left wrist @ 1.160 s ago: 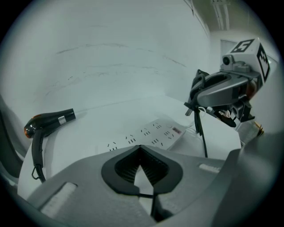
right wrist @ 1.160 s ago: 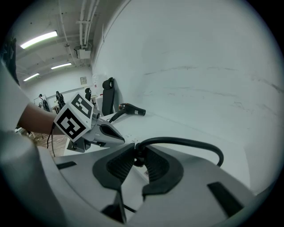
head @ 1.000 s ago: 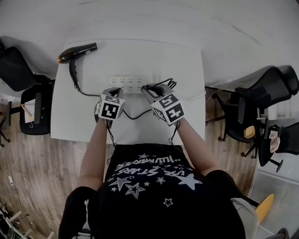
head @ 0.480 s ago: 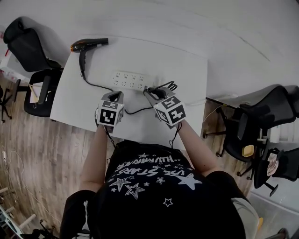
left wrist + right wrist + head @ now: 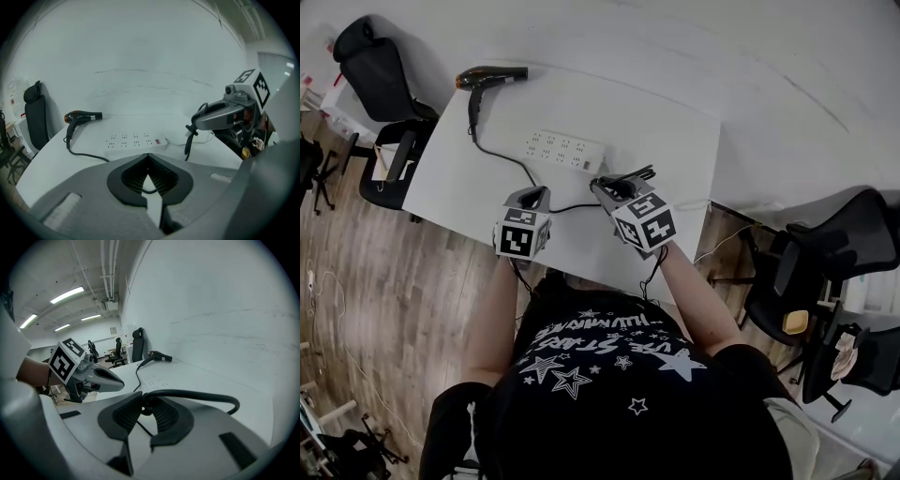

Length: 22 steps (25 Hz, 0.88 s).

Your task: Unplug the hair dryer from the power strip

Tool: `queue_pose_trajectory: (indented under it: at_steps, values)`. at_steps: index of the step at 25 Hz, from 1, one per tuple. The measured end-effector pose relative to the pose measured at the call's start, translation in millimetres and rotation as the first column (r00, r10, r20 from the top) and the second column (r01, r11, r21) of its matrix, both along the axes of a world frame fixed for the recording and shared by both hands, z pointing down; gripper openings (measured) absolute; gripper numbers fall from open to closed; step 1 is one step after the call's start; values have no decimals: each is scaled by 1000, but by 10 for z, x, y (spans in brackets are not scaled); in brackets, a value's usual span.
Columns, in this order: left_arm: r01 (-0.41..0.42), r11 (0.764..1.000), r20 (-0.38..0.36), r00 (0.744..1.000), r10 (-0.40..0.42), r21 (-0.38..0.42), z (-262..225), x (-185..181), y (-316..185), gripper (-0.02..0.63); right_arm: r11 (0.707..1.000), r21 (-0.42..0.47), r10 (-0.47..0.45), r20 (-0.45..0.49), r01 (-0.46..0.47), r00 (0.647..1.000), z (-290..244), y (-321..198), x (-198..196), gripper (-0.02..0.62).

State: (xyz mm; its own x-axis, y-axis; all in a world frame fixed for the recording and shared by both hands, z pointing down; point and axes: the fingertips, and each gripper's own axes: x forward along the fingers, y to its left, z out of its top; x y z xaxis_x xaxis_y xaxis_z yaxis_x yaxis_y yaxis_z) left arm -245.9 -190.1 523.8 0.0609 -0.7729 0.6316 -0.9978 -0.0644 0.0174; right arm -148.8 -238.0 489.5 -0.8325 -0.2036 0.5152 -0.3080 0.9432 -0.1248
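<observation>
My right gripper (image 5: pixel 146 402) clamps the plug (image 5: pixel 144 408) well short of the power strip (image 5: pixel 565 150), so I judge it unplugged; my left gripper (image 5: pixel 148 157) is closed, empty.

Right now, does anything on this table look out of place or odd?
Nothing is spilled or broken. Only the hair dryer's black cord stands out: its plug end is clear of the power strip, clamped in the right gripper, and it trails loosely across the table.
</observation>
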Motion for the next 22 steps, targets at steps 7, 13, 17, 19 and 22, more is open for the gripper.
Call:
queue_pose_trajectory:
  at_steps: [7, 13, 17, 19, 22]
  values:
    - [78, 997, 9, 997, -78, 21, -55, 280, 200, 8, 997, -13, -77, 15, 77, 997, 20, 165, 258, 77]
    - [175, 984, 4, 985, -175, 41, -84, 581, 473, 8, 989, -14, -148, 37, 149, 988, 9, 349, 568, 77]
    - [260, 963, -10, 965, -260, 64, -128, 782, 749, 8, 978, -22, -208, 28, 208, 978, 62, 523, 781, 77]
    - [305, 950, -18, 952, -304, 72, -153, 862, 929, 8, 970, -29, -239, 23, 239, 971, 96, 632, 875, 77]
    - [375, 923, -35, 927, -374, 82, -186, 928, 1219, 8, 956, -37, -292, 3, 292, 956, 170, 806, 978, 77]
